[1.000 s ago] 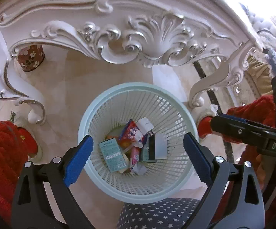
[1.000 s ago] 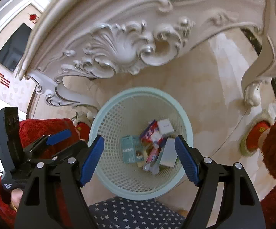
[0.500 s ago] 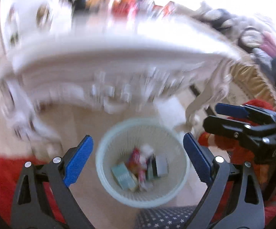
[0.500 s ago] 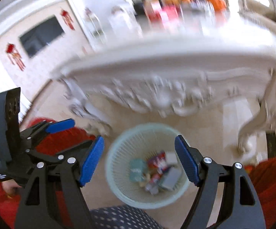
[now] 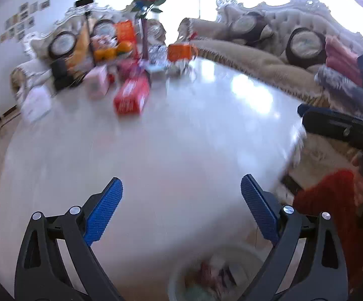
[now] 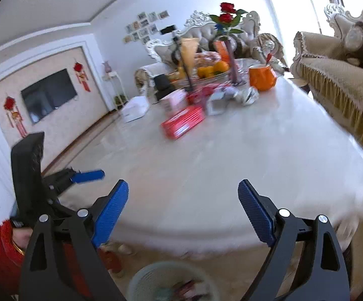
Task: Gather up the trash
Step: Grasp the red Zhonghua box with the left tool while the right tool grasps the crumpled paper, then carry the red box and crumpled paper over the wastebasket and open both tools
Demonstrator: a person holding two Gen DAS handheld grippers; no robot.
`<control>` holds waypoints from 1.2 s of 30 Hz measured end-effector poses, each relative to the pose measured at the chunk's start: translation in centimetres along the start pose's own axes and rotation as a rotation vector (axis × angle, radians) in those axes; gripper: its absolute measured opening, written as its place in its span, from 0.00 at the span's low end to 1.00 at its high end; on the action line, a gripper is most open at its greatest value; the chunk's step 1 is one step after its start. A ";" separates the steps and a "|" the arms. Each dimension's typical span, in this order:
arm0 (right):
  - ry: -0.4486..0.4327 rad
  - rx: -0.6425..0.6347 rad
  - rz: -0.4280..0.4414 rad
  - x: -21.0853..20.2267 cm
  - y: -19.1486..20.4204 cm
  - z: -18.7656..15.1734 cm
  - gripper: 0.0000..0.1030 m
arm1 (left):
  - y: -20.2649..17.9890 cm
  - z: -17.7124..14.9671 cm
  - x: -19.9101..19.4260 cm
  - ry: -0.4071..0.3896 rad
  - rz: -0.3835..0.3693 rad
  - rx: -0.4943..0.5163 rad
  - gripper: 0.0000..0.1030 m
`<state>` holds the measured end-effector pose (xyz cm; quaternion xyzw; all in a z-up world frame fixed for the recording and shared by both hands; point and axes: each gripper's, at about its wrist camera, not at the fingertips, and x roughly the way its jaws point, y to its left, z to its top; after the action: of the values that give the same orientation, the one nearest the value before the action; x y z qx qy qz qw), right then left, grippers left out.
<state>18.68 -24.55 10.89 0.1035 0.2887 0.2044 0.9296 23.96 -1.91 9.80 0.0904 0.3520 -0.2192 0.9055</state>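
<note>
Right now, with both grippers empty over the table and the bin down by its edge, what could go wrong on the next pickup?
1. The red flat box lies far across the table; reaching past it could knock the rose vase or the orange cup.
2. Both views are blurred, so a grasp now could miss.
3. The left gripper and right gripper, its fingers opening, sit close together and may collide.
4. The waste basket sits low under the table edge; drops could miss.
</note>
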 end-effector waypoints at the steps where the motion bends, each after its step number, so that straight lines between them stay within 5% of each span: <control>1: 0.019 -0.006 -0.033 1.3 -1.0 1.6 0.85 | 0.5 0.8 0.8 0.000 0.008 0.005 0.90; 4: 0.039 -0.045 -0.076 5.4 -3.5 5.7 0.85 | 3.0 5.5 6.6 0.030 0.075 0.052 0.90; 8: 0.091 -0.112 -0.203 12.5 -6.9 10.2 0.85 | 6.7 9.2 12.9 0.132 0.118 -0.007 0.90; 13: 0.183 -0.201 -0.297 21.5 -10.3 14.3 0.85 | 10.0 10.7 17.1 0.187 0.099 -0.135 0.90; 17: 0.212 -0.183 -0.309 25.5 -12.4 16.4 0.85 | 10.8 11.4 19.2 0.232 0.121 -0.110 0.90; 23: 0.259 -0.211 -0.358 28.2 -12.3 17.3 0.83 | 11.6 12.8 20.7 0.270 0.113 -0.114 0.90; 25: 0.290 -0.192 -0.370 28.8 -12.2 17.2 0.67 | 11.4 12.8 20.7 0.256 0.109 -0.086 0.86; 26: 0.316 -0.154 -0.348 29.2 -12.4 17.1 0.48 | 11.1 12.7 20.3 0.247 0.083 -0.080 0.77; 29: 0.311 -0.099 -0.362 28.7 -12.7 17.2 0.46 | 10.7 12.7 19.8 0.234 0.085 -0.068 0.47; 36: 0.250 -0.029 -0.300 23.5 -11.2 14.9 0.45 | 10.5 11.9 18.3 0.223 0.100 -0.103 0.47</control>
<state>48.51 -25.39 7.88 0.0195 0.4110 0.0790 0.9080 47.90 -2.44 6.22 0.0852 0.4562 -0.1442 0.8740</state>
